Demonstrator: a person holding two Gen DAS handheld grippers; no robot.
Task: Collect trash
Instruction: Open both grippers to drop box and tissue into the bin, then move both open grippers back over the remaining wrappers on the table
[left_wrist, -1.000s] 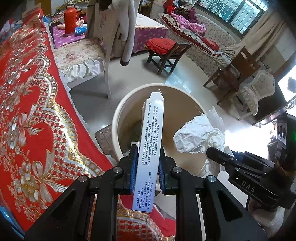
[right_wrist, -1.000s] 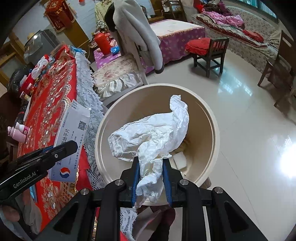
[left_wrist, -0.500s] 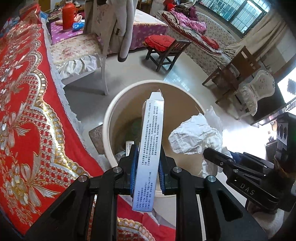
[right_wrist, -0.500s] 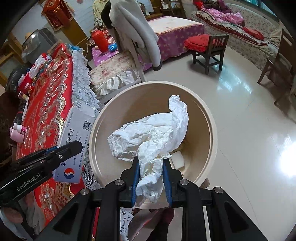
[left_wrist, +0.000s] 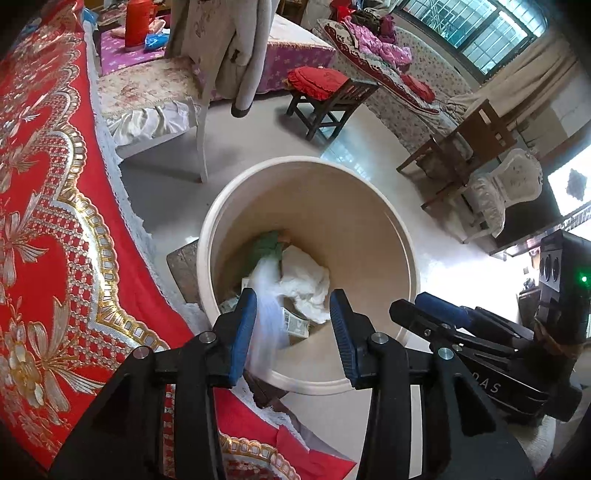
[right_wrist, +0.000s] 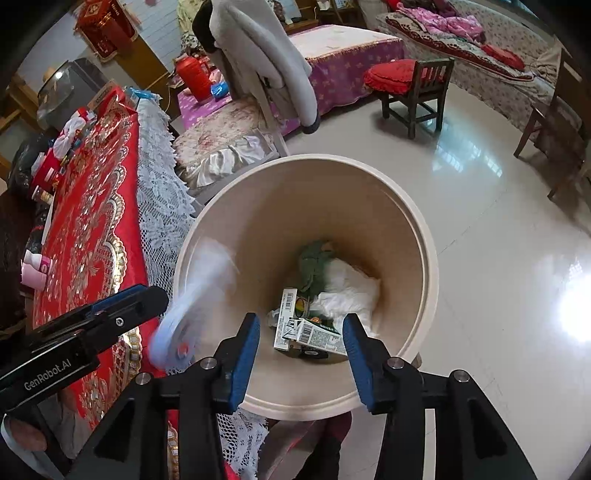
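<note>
Left wrist view: the left gripper (left_wrist: 293, 325), jaws just opened and apart, hovers over the bin (left_wrist: 402, 236); the released box (left_wrist: 264, 317) is a falling blur beside its left pad, and crumpled paper (left_wrist: 306, 284) lies inside.

Right wrist view: the right gripper (right_wrist: 301, 345), jaws likewise just parted and empty, is centred over the bin's mouth. Good practice: hold both above the rim until the box clears.
</note>
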